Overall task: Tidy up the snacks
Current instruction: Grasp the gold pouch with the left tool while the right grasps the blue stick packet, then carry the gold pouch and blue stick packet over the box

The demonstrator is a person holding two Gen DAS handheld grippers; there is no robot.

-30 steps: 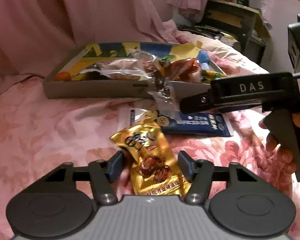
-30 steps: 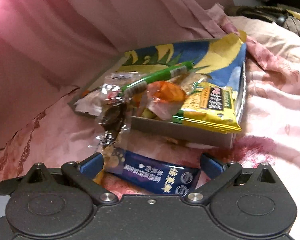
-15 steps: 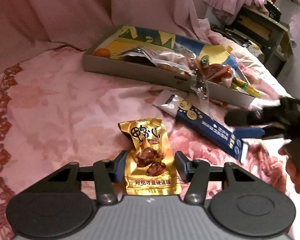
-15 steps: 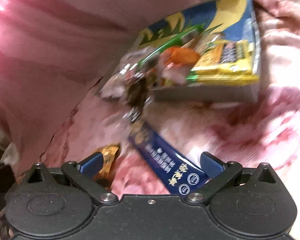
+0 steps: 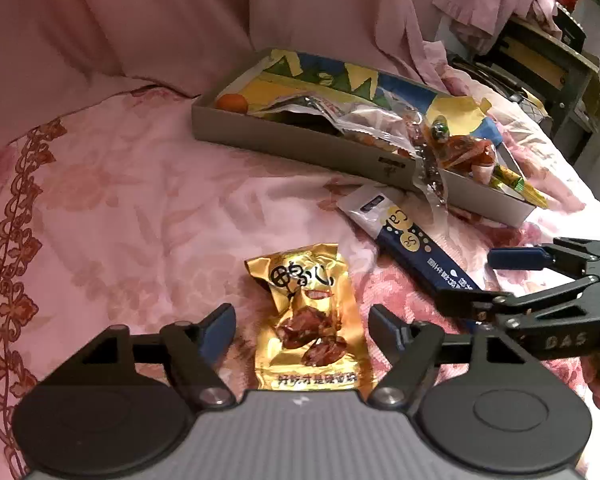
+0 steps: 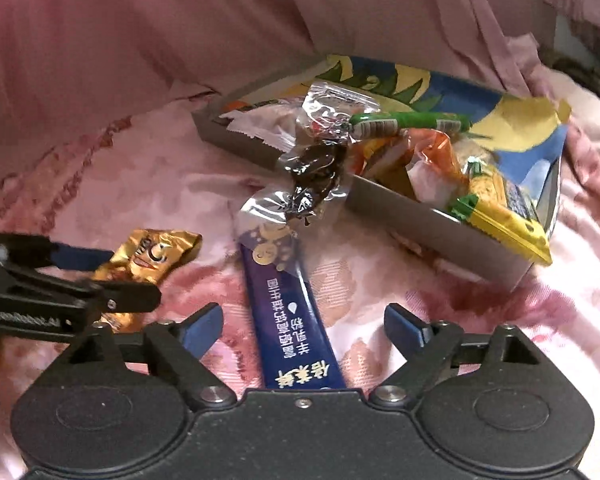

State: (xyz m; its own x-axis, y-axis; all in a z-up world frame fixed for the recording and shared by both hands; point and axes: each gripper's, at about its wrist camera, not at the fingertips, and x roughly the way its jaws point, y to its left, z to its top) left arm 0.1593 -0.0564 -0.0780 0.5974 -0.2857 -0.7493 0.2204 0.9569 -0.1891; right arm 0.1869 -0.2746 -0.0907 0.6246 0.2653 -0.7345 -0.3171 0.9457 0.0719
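Note:
A gold snack packet (image 5: pixel 310 316) lies on the pink floral bedspread between the open fingers of my left gripper (image 5: pixel 302 326). A long dark blue snack bar (image 6: pixel 290 304) lies between the open fingers of my right gripper (image 6: pixel 304 328); it also shows in the left wrist view (image 5: pixel 412 248). A shallow grey box (image 5: pixel 300 148) with a colourful lining holds several snacks. A clear wrapper with dark pieces (image 6: pixel 314 176) hangs over its front wall. The gold packet (image 6: pixel 156 256) shows in the right wrist view beside the left gripper (image 6: pixel 84 276).
Pink curtains hang behind the box. A dark wooden rack (image 5: pixel 540 60) stands at the far right. A yellow packet (image 6: pixel 500 216) and a green stick (image 6: pixel 408 124) lie in the box (image 6: pixel 440 236). The right gripper (image 5: pixel 496 280) shows at the left wrist view's right edge.
My right gripper has drawn back from the box and lowered over the blue bar. My left gripper has pulled back from the box; the gold packet stays between its fingers.

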